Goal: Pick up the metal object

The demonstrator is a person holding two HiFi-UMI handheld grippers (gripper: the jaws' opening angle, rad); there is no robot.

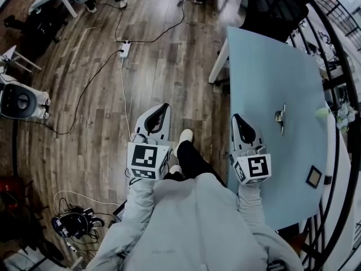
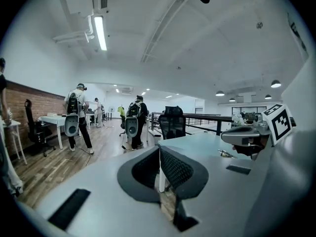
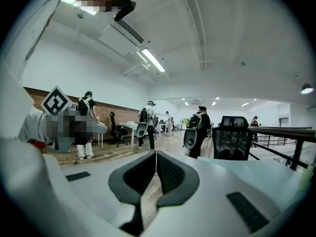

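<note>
Both tools are staying... nah, sitting clenched with nothing in them. Left tool point(image 1: 163, 108) is hanging over the floor point(image 1: 101, 100), right tool point(image 1: 237, 119) over the tabletop point(image 1: 259, 61) edge. Metal object point(image 1: 280, 117) is lying on the tabletop off to the right tool's right, apart from it.

**A big open office**

This is a big open office room. A brown wooden plank floor point(image 1: 169, 78) runs a long way. There are plain white desks point(image 2: 49, 118), a pale blue flat table point(image 1: 265, 78) and a black mesh office chair point(image 2: 173, 123). A long white strip lamp point(image 2: 100, 32) shines on the white ceiling point(image 2: 197, 48). One wall is red-brown brick point(image 2: 42, 100). A white power strip point(image 1: 124, 49) lies on the floor. People with grey packs on their backs point(image 2: 74, 105) stand by the desks. A black metal railing point(image 2: 209, 115) runs along one side.
</note>
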